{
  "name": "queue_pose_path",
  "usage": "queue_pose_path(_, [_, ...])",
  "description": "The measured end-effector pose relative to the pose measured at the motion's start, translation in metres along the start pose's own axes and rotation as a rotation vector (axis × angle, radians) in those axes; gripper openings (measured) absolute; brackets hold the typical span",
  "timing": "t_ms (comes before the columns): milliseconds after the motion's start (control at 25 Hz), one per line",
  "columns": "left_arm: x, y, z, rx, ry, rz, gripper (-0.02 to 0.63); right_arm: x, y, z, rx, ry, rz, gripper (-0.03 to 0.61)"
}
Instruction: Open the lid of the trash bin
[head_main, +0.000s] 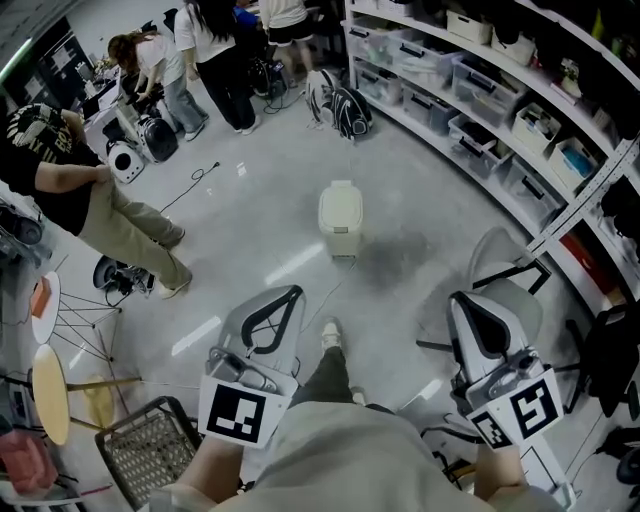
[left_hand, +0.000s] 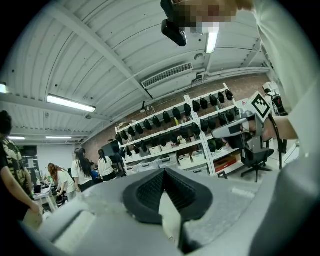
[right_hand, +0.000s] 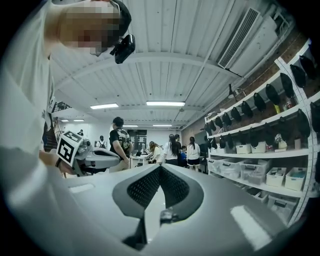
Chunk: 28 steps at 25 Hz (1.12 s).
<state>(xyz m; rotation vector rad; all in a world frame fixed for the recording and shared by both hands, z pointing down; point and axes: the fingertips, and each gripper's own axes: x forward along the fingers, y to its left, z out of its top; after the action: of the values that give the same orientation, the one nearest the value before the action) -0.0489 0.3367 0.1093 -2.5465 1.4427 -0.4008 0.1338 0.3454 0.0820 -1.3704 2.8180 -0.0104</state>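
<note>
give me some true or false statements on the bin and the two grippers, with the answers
1. The trash bin has its lid down. True.
2. The left gripper grips the lid. False: it is held close to the person, apart from the bin, jaws together on nothing.
3. The right gripper has its jaws wide apart. False: they are together.
4. The bin stands on the floor, ahead of the person's shoe. True.

Bare floor (head_main: 400, 290) before trash bin (head_main: 340, 215)
</note>
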Motion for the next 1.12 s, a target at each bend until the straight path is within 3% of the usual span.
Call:
queue_pose_path(440, [0.071,0.049,-0.022,-0.025,-0.007,-0.005,0.002,0.072,-0.041,-0.023,-0.014,0.057,-0.011,0.003])
queue_pose_path(1120, [0.259,0.204,-0.059,-0.034,0.015,-0.104,0.003,0.294,-0.151,-0.034,0.005,0.137,-0.104,0.003])
